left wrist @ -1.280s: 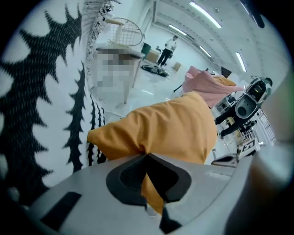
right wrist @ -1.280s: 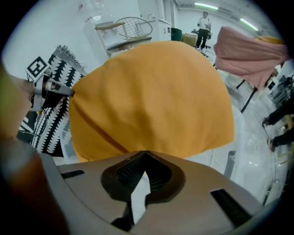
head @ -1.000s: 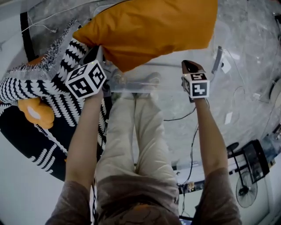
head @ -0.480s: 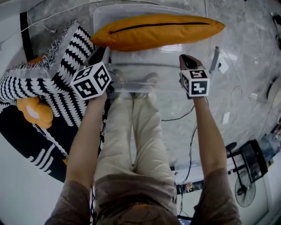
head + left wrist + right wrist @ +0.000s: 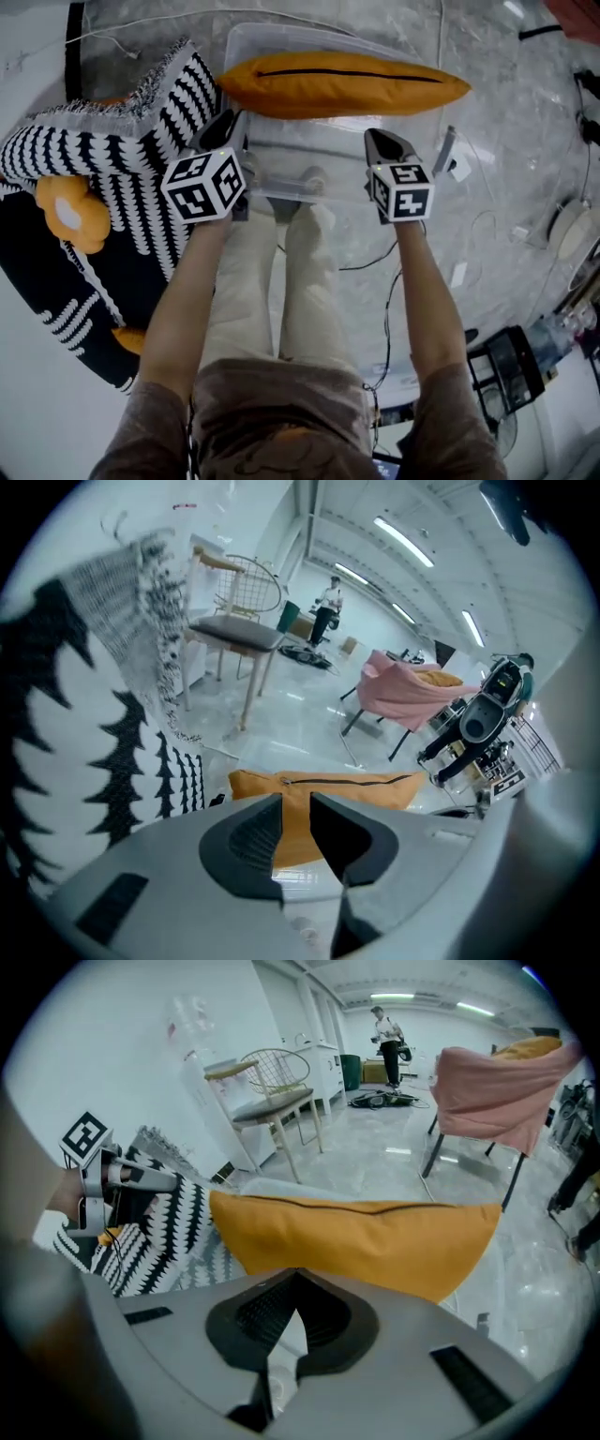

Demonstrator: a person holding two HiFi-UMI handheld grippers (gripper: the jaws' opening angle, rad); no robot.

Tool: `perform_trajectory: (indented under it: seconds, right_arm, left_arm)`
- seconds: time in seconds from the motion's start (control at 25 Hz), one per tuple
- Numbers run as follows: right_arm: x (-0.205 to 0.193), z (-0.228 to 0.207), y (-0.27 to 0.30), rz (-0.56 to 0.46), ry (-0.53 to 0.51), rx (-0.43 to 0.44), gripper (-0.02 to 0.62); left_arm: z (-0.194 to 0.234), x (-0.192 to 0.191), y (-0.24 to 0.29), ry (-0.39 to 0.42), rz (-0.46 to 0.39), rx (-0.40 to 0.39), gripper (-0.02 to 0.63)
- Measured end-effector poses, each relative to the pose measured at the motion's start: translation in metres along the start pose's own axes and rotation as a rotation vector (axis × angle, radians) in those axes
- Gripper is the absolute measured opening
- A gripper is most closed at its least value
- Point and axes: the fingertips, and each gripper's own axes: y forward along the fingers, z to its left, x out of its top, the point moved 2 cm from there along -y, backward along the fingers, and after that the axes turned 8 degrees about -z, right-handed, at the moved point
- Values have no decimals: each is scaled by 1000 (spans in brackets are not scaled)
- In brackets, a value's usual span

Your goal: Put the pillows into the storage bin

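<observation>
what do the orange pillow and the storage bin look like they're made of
Orange pillow: looks like matte woven cloth, soft and plump, with a dark zipper running along its upper edge.
Storage bin: probably clear, glossy plastic; the floor shows through its walls and the rim catches light.

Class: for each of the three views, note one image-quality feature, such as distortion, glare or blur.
Head view: evenly lit, glossy floor catching pale reflections around the clear storage bin. Left gripper view: fisheye bending, dark corners, striped pillow stretched large at left. Right gripper view: same curvature; orange pillow sharp.
</observation>
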Motion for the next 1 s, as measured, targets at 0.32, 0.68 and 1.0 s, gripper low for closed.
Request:
perform_trajectory:
  seconds: [0.32, 0.68, 1.0]
  right_arm:
    - [125, 142, -99, -162, -95, 275, 161]
    - [191, 308, -205, -172, -211, 583, 268]
    - [185, 474, -209, -72, -414, 767, 278]
  left_arm:
    - [-45, 59, -164, -74, -136, 38, 151]
    - [-20, 92, -400, -226, -385, 234, 198]
    - [84, 49, -541, -429, -539, 458, 202]
